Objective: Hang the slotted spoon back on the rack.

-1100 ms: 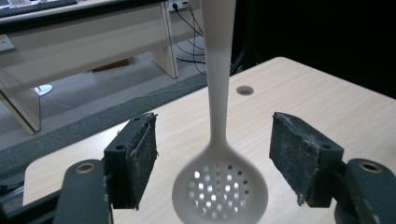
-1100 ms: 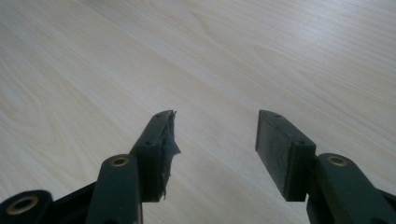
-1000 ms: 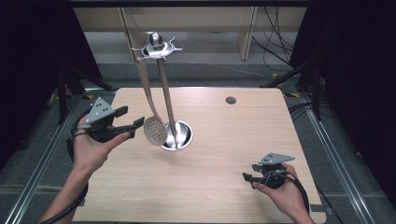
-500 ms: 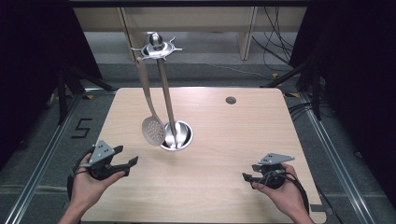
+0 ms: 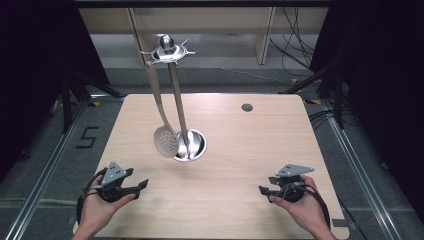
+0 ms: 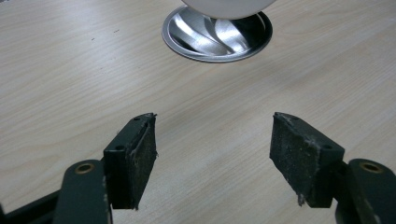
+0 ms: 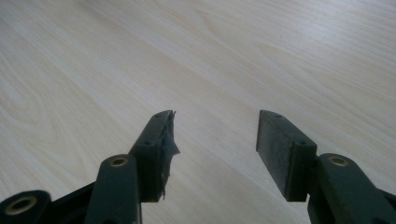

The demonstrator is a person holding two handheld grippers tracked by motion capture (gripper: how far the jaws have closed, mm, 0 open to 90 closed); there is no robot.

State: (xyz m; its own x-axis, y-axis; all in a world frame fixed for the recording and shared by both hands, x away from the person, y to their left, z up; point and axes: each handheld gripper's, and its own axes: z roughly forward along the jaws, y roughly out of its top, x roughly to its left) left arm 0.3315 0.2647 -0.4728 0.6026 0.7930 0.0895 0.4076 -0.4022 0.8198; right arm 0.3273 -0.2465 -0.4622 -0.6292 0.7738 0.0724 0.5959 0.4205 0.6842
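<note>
Both my grippers sit low at the near edge of the table (image 5: 240,145) — the left gripper (image 5: 142,184) and the right gripper (image 5: 262,189) each have jaws wide apart, holding nothing. The stand (image 5: 172,90) is in the middle, and a slotted spoon (image 5: 165,140) hangs from its top, just beside the round base (image 5: 197,147). I think the spoon is the thing to go for. I'd come in slow, keep the jaws open, and pinch the thin handle, not the bowl — it may swing.

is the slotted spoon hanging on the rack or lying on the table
Hanging. The slotted spoon dangles by its handle from the rack top, its perforated bowl beside the rack's round base, clear of the table.
</note>
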